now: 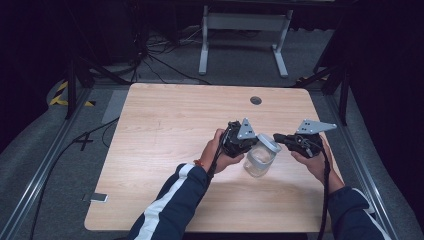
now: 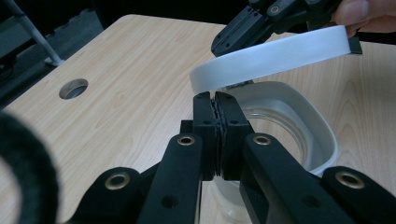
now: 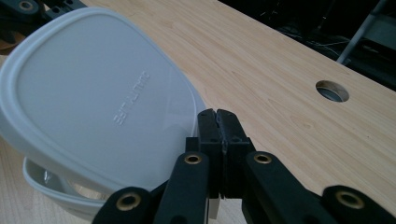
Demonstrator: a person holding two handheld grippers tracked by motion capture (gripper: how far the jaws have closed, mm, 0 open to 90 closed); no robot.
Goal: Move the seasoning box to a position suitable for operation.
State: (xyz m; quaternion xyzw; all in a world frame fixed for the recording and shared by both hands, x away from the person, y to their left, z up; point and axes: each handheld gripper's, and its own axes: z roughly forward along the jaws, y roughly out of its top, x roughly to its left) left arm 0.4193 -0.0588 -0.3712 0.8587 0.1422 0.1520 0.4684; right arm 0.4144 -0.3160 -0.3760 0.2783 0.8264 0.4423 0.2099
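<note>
1. Room was dark all around, grey floor with cables, and a white table frame [image 1: 245, 30] sat at the top centre of the high view. The work surface was a light wood table [image 1: 165, 130] with a round hole [image 1: 255, 100] near its far edge, top centre.
2. Right of centre in the high view stood a clear container [image 1: 259, 161] on the table, just beside both hands.
3. The white lid [image 1: 269, 143] sat tilted over the container's mouth, lifted off on one side. In the left gripper view it slanted across the upper right [image 2: 275, 58], with the container's rim [image 2: 303, 109] open under it.
4. The left gripper [image 1: 248, 141] was at the container's left side in the high view. Its jaws were shut tight, pads pressed together at the container's rim; in its own view [image 2: 217, 112] they looked closed on a thin edge there, but I couldn't tell for sure that they had hold of it.
5. The right gripper [image 1: 278, 138] came in from the right. Jaws fully closed, pinching the lid's edge; its own view [image 3: 219, 126] had the lid [image 3: 93, 93] spread over the left half of the frame, embossed lettering on top, container below it.
6. Striped sleeve [image 1: 170, 200] at the bottom centre, on the left arm.
</note>
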